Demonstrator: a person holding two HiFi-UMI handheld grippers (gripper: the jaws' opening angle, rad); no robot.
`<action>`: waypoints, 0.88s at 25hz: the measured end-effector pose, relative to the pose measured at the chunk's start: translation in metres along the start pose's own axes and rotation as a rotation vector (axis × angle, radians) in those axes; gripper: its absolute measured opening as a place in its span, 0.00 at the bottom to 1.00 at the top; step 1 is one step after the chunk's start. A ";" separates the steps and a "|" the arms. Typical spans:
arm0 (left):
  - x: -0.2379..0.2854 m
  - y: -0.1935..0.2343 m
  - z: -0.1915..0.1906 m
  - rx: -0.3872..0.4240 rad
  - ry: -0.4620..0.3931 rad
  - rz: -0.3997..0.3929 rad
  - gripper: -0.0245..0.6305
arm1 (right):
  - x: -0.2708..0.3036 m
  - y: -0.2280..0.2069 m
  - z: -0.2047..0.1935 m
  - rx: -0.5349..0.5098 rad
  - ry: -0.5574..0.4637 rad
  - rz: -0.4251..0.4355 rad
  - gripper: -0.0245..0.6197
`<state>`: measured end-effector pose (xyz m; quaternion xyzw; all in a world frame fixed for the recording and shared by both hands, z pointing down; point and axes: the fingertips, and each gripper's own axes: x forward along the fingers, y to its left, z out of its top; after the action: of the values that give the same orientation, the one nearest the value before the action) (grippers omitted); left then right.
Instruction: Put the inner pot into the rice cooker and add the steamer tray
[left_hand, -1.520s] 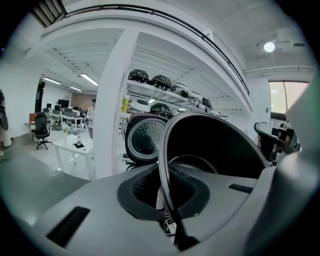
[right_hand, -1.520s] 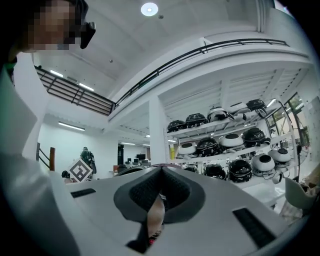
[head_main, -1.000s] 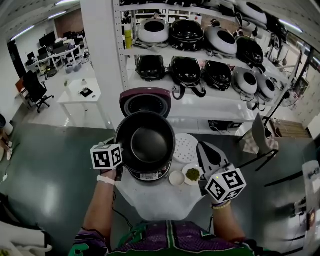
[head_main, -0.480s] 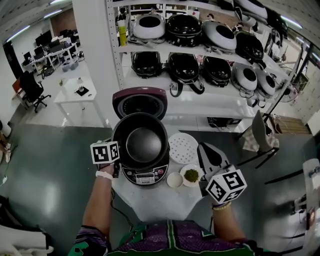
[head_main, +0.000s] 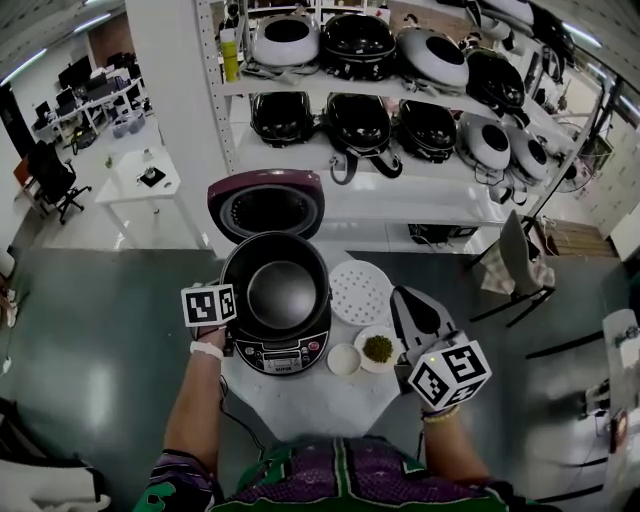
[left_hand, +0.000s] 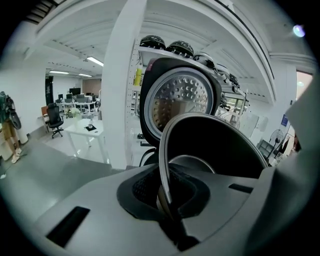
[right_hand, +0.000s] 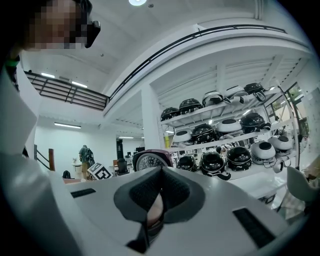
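Observation:
The dark inner pot (head_main: 277, 295) sits down in the rice cooker's body (head_main: 278, 357), whose maroon lid (head_main: 265, 205) stands open behind it. My left gripper (head_main: 232, 318) is shut on the pot's left rim. In the left gripper view the rim (left_hand: 165, 165) runs between the closed jaws of the left gripper (left_hand: 167, 202), with the pot's inside (left_hand: 215, 145) and the lid's metal plate (left_hand: 182, 102) beyond. The round white steamer tray (head_main: 361, 292) lies on the table right of the cooker. Near the tray, my right gripper (head_main: 403, 297) (right_hand: 154, 202) is shut and holds nothing.
A small white bowl (head_main: 343, 358) and a bowl of green beans (head_main: 378, 348) stand in front of the tray on the small round white table (head_main: 320, 405). White shelves (head_main: 400, 190) with several rice cookers rise behind. The floor around is grey.
The left gripper has come down with the pot, which has sunk from above the cooker into its body, so the control panel now shows. The right gripper has shifted only slightly.

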<state>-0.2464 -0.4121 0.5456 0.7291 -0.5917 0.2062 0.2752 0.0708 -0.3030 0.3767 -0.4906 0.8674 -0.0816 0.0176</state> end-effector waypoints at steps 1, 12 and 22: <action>0.004 0.001 -0.002 -0.001 0.008 0.000 0.08 | 0.002 -0.001 -0.001 0.001 0.003 -0.002 0.05; 0.032 0.013 -0.022 -0.006 0.074 0.019 0.08 | 0.019 -0.009 -0.010 0.017 0.031 -0.003 0.05; 0.056 0.019 -0.040 -0.028 0.116 0.034 0.08 | 0.027 -0.004 -0.014 0.015 0.049 0.011 0.05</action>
<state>-0.2522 -0.4309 0.6144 0.7021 -0.5897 0.2444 0.3157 0.0582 -0.3266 0.3925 -0.4835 0.8696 -0.1002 0.0003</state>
